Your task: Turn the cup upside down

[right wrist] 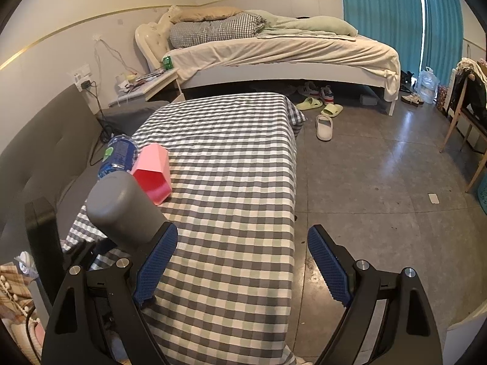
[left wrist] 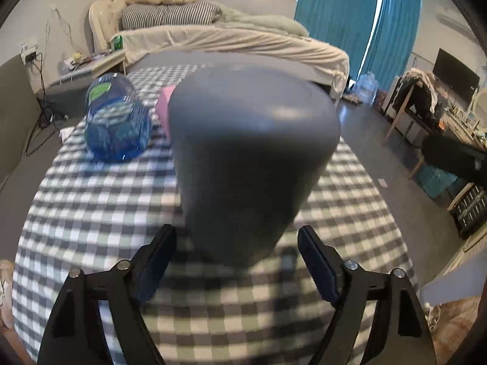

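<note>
A grey cup (left wrist: 243, 158) fills the middle of the left wrist view, its closed base toward the camera and up, tilted over the checked tablecloth (left wrist: 91, 228). My left gripper (left wrist: 237, 243) is open, its fingers on either side of the cup's lower end with a gap on each side. In the right wrist view the grey cup (right wrist: 121, 210) is at the lower left, base up and tilted. My right gripper (right wrist: 243, 243) is open and empty over the table's right part.
A pink cup (right wrist: 152, 173) lies on its side behind the grey cup. A blue water bottle (left wrist: 117, 118) lies beside it at the table's left edge. A grey sofa (right wrist: 39, 152) is left of the table, a bed (right wrist: 274, 54) behind it, slippers (right wrist: 324, 126) on the floor.
</note>
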{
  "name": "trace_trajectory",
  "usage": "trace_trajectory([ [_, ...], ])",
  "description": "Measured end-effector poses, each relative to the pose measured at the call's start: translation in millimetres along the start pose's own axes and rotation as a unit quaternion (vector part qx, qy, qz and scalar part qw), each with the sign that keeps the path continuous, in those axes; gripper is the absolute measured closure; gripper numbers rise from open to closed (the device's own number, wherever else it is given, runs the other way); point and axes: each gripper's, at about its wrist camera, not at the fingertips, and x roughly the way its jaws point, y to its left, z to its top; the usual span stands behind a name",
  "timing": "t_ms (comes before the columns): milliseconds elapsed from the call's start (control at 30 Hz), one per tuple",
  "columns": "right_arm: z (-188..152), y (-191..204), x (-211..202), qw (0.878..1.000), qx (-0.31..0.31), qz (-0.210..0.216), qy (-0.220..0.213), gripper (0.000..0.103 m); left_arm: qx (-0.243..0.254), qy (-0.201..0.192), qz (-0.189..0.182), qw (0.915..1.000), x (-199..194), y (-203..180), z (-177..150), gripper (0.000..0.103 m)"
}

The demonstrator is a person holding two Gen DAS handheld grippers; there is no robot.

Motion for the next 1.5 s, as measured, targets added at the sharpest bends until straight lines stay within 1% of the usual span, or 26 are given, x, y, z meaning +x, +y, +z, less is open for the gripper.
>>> trace_trajectory([
  [100, -1, 3, -3, 1.0, 0.0, 0.005, -0.004, 0.016, 0.004, 0.006, -0.003, 1.0, -8, 1, -8, 0.018],
  [200, -4, 3, -7, 1.0, 0.008, 0.007, -0.009, 0.016, 0.006, 0.019, -0.001, 0.9998, -17, 5, -17, 0.018],
  [300, -9, 4, -12, 0.999, 0.028, 0.01, -0.013, 0.016, -0.006, 0.015, 0.005, 0.9999, -32, 12, -19, 0.018],
  [400, -18, 9, -23, 0.999, 0.031, -0.009, -0.025, 0.016, -0.024, -0.016, 0.006, 0.9996, -61, 23, -17, 0.018],
  [467, -26, 15, -35, 0.998, 0.027, -0.025, -0.043, 0.016, -0.026, -0.035, 0.011, 0.999, -77, 27, -15, 0.018],
  [500, -27, 18, -40, 0.998, 0.025, -0.03, -0.05, 0.016, -0.029, -0.051, 0.015, 0.9982, -90, 31, -12, 0.018],
  [633, -41, 35, -70, 0.995, 0.011, -0.038, -0.087, 0.016, -0.047, -0.098, 0.009, 0.994, -125, 48, -4, 0.018],
  [767, -51, 53, -89, 0.993, -0.004, -0.033, -0.111, 0.016, -0.044, -0.148, 0.034, 0.9875, -155, 60, 0, 0.018],
  [833, -57, 63, -97, 0.992, -0.013, -0.035, -0.123, 0.016, -0.038, -0.161, 0.041, 0.9853, -166, 64, 0, 0.018],
  [900, -62, 69, -101, 0.991, -0.02, -0.035, -0.127, 0.016, -0.024, -0.18, 0.056, 0.9818, -176, 68, -3, 0.012],
  [967, -64, 74, -102, 0.99, -0.024, -0.033, -0.131, 0.016, -0.016, -0.194, 0.07, 0.9783, -181, 69, -8, 0.01],
  [1033, -67, 78, -102, 0.99, -0.025, -0.034, -0.133, 0.016, -0.009, -0.197, 0.069, 0.9778, -182, 69, -11, 0.01],
  [1067, -68, 79, -100, 0.99, -0.024, -0.035, -0.133, 0.012, -0.004, -0.198, 0.071, 0.9776, -183, 68, -14, 0.006],
  [1100, -68, 80, -98, 0.99, -0.023, -0.034, -0.133, 0.006, 0.002, -0.201, 0.08, 0.9763, -183, 67, -17, 0.004],
  [1133, -69, 81, -96, 0.991, -0.021, -0.033, -0.131, 0.005, 0.005, -0.206, 0.086, 0.9747, -183, 67, -21, 0.004],
  [1167, -70, 83, -94, 0.991, -0.019, -0.034, -0.131, 0.0, 0.002, -0.206, 0.086, 0.9748, -182, 68, -23, 0.004],
  [1267, -72, 89, -87, 0.991, -0.025, -0.038, -0.126, 0.0, -0.013, -0.198, 0.085, 0.9764, -178, 73, -24, 0.004],
  [1500, -75, 93, -80, 0.991, -0.034, -0.044, -0.125, 0.0, -0.004, -0.189, 0.094, 0.9774, -171, 70, -29, 0.004],
])
